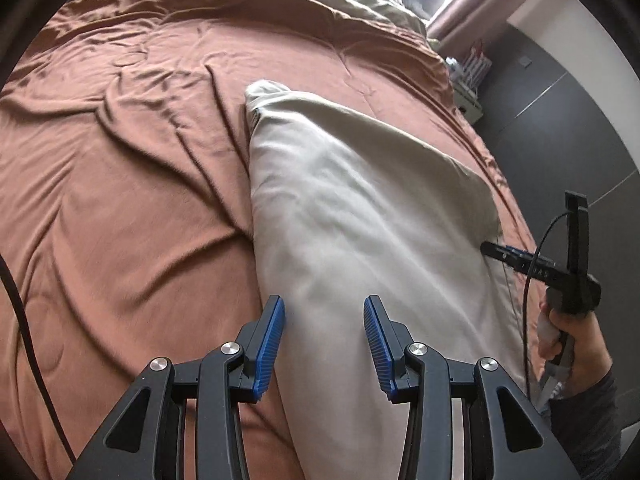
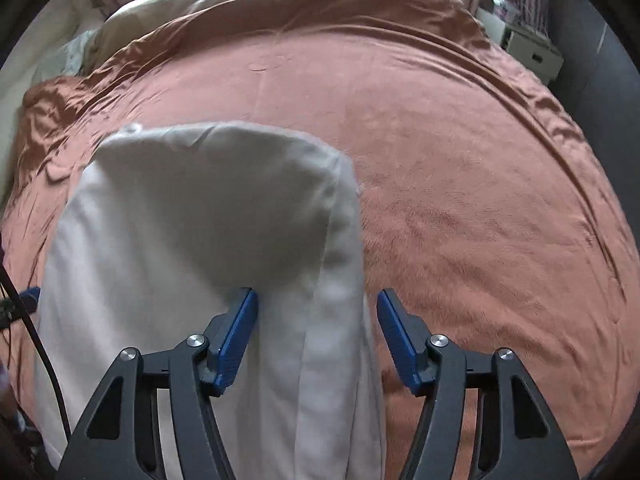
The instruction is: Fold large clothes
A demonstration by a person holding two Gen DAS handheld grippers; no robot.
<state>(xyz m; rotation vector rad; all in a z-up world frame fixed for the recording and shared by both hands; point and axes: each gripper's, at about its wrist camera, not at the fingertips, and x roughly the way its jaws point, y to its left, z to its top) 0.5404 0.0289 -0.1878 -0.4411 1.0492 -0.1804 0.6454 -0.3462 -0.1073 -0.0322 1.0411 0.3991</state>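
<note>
Folded garment lies on bedspread, near its right edge. Pillows behind. Shelf unit right of bed.

The right gripper hangs over the near end of a folded white garment on a rust-orange bed cover, its 2 blue pads apart, with white cloth between them.

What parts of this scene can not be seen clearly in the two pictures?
- Cream garment: near end cut off by the bottom edge and the left gripper.
- Its type: unclear, both views blurred.
- Right gripper: hides the fabric below.
- Shelf items: too small.
</note>
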